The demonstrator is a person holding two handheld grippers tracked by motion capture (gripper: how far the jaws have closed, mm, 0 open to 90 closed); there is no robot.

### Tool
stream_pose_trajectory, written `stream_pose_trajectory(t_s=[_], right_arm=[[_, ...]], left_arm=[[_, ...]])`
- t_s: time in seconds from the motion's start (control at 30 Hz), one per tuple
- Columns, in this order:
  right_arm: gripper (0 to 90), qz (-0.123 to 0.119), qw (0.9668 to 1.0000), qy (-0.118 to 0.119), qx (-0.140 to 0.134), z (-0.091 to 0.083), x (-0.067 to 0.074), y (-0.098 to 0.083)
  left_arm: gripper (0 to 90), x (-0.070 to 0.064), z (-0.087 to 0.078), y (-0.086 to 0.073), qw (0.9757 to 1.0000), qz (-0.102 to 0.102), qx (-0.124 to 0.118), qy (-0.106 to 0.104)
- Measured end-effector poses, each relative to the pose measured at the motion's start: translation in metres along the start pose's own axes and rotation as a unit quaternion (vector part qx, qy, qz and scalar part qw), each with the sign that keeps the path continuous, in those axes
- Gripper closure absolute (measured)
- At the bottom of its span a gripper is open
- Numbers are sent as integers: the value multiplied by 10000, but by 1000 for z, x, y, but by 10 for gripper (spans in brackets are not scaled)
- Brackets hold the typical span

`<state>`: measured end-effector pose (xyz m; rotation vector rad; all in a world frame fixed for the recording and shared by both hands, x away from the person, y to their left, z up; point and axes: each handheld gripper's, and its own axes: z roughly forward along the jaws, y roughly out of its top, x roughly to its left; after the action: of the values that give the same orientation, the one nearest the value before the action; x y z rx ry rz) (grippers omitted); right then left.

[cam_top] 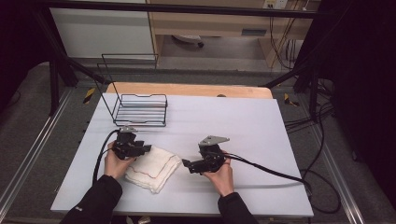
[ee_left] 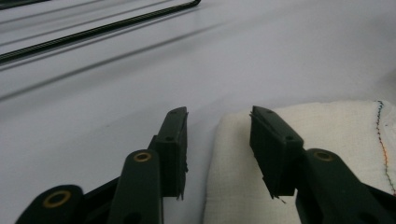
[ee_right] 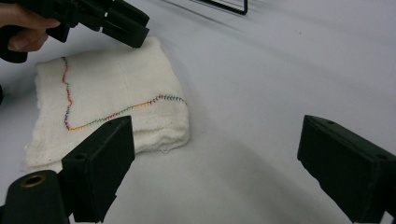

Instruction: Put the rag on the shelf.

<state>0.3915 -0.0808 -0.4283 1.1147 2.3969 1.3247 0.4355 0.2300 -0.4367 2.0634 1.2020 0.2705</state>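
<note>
Okay, cloth [cam_top: 153, 171] looks folded; my left gripper [ee_left: 218, 140] is part-open, empty, my right gripper [ee_right: 215, 163] wide, empty; wire rack [cam_top: 140, 111] unused.

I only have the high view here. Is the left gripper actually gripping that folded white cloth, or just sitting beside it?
Observer: Not gripping. In the left gripper view the left gripper has a gap between its jaws, and nothing is between them; the folded cloth lies under one jaw.
Operator: And the right gripper, is it on the cloth?
Observer: No. The right gripper stands wide open over the bare table, with the cloth's corner beside one jaw.
Operator: Any marking on the cloth I can steer by?
Observer: A multicoloured stitched line runs across its top face, bending at a corner.
</note>
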Motion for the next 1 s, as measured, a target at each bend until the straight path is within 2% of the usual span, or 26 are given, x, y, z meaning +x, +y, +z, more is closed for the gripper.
stream_pose_trajectory(t_s=[0.1, 0.23, 0.37, 0.53, 0.7, 0.77, 0.8, 0.93, 1.0], right_arm=[[123, 43, 10000, 6, 4, 1, 0, -2], [137, 106, 9999, 49, -59, 2, 1, -2], [161, 241, 9996, 72, -132, 5, 0, -2], [197, 415, 9991, 77, -96, 18, 3, -1], [245, 466, 9989, 51, -13, 30, 8, 3], [315, 541, 9985, 4, 52, 39, 11, 5], [315, 541, 9985, 4, 52, 39, 11, 5], [447, 717, 9972, -127, 171, 47, 10, 3], [465, 719, 9971, -148, 203, 48, 11, 2]], left_arm=[[638, -1, 5, 0, 10000, -26, 34, -69], [675, 0, 8, 0, 9996, -79, 131, -235], [732, 2, 8, 0, 9985, -280, 221, -419], [819, -3, 6, 0, 9991, -186, 272, -269], [824, -4, 3, -2, 9995, -123, 228, -205], [820, -4, 4, -3, 9996, -83, 199, -204], [820, -5, 4, -4, 9997, -49, 167, -198], [813, -7, 5, -6, 9998, 121, 94, -156], [811, -7, 5, -6, 9997, 143, 99, -149]])
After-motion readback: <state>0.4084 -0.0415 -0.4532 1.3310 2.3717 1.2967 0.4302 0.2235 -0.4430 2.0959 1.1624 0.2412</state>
